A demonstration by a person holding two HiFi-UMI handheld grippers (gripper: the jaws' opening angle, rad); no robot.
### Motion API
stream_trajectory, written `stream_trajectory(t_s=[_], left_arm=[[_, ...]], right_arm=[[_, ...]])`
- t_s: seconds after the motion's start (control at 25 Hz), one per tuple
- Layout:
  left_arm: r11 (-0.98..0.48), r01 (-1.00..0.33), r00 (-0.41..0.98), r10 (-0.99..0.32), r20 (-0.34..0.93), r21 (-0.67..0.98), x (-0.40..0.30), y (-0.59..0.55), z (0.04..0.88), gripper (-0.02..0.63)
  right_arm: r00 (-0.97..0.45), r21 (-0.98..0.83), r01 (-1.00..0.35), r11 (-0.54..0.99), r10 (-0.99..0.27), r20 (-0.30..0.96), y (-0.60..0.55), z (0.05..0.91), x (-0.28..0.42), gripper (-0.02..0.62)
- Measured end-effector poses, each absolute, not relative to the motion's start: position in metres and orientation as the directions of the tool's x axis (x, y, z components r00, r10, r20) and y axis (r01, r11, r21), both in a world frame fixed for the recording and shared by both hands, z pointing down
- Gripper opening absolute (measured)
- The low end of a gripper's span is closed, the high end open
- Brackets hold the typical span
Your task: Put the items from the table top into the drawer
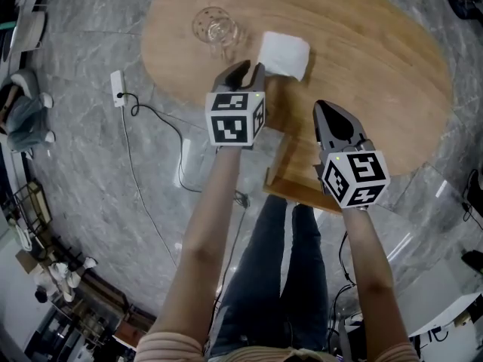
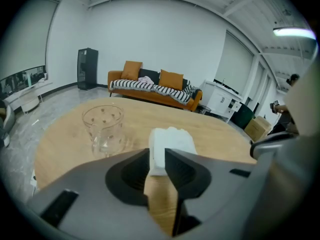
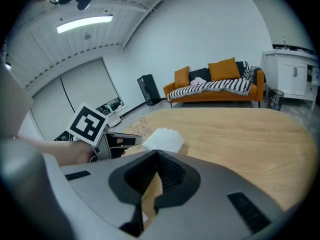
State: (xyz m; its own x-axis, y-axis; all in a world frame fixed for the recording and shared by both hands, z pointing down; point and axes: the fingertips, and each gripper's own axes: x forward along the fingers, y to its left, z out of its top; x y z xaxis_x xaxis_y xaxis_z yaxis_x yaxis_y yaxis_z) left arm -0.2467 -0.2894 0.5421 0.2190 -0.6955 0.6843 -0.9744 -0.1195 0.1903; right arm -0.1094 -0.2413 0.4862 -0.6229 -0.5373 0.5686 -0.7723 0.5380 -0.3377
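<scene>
A clear glass (image 1: 217,27) (image 2: 103,129) and a folded white napkin (image 1: 284,53) (image 2: 172,139) (image 3: 164,139) lie on the oval wooden table (image 1: 377,44). At the table's near edge a wooden drawer (image 1: 290,172) stands pulled out. My left gripper (image 1: 250,68) (image 2: 157,151) hovers just short of the napkin's near left corner, jaws open by a narrow gap with nothing between them; the napkin shows beyond the tips. My right gripper (image 1: 326,110) (image 3: 156,154) hangs over the drawer's right side, its tips together and empty.
On the marble floor left of the table lie a white power strip (image 1: 118,87) and its cable (image 1: 151,179). The person's legs (image 1: 279,277) stand below the drawer. An orange sofa (image 2: 155,86) sits far beyond the table.
</scene>
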Motion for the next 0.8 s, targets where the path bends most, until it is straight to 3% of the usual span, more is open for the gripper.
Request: stream_trajectory(t_s=[0.24, 0.8], left_arm=[[-0.132, -0.968, 0.246, -0.654, 0.715, 0.212, -0.24, -0.311, 0.551, 0.118], [-0.073, -0.965, 0.243, -0.619, 0.747, 0.253, -0.238, -0.33, 0.574, 0.12]], right_arm=[[-0.621, -0.344, -0.774, 0.532, -0.529, 0.579, -0.246, 0.493, -0.109, 0.009], [-0.618, -0.358, -0.777, 0.518, -0.518, 0.591, -0.252, 0.504, -0.106, 0.009]])
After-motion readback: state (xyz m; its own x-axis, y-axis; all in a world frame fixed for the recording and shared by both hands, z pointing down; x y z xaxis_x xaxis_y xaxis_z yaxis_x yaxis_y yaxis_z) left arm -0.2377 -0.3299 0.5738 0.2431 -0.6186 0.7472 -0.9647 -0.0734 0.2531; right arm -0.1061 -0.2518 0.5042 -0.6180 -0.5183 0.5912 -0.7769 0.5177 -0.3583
